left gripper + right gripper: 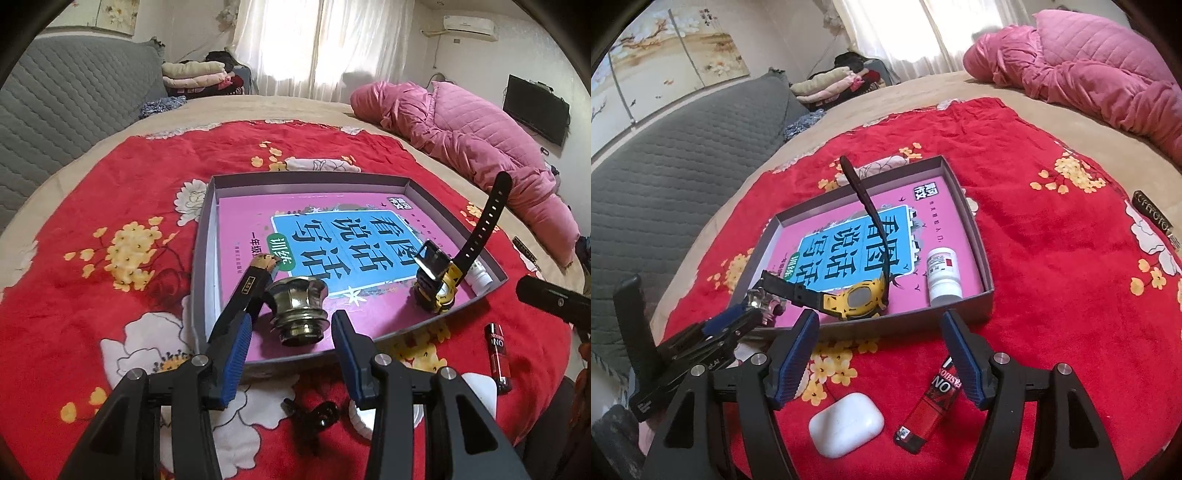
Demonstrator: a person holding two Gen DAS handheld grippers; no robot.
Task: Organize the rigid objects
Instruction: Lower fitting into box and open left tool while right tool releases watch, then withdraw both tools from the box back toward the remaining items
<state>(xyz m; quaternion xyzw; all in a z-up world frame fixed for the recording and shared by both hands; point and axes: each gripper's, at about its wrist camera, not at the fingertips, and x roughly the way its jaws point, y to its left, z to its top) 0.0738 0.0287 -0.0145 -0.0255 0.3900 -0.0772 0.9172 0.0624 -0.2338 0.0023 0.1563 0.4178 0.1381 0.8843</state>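
Note:
A grey shallow box point(201, 258) point(982, 240) lies on a red floral blanket with a pink book inside. In it lie a brass metal knob point(299, 310), a black and gold bar point(251, 284), a yellow and black watch point(441, 286) point(857, 301) and a white bottle point(942, 275) point(480, 280). My left gripper point(291, 354) is open at the box's near edge, its jaws on either side of the knob, apart from it. My right gripper point(881, 362) is open above the blanket, over a white earbud case point(846, 424) and a red lighter point(929, 410) point(498, 358).
A small black object point(317, 413) and a white cap point(364, 421) lie on the blanket under my left gripper. A pink quilt point(480, 147) is heaped at the far right, a grey sofa point(66, 110) at the left. The left gripper shows in the right view point(713, 336).

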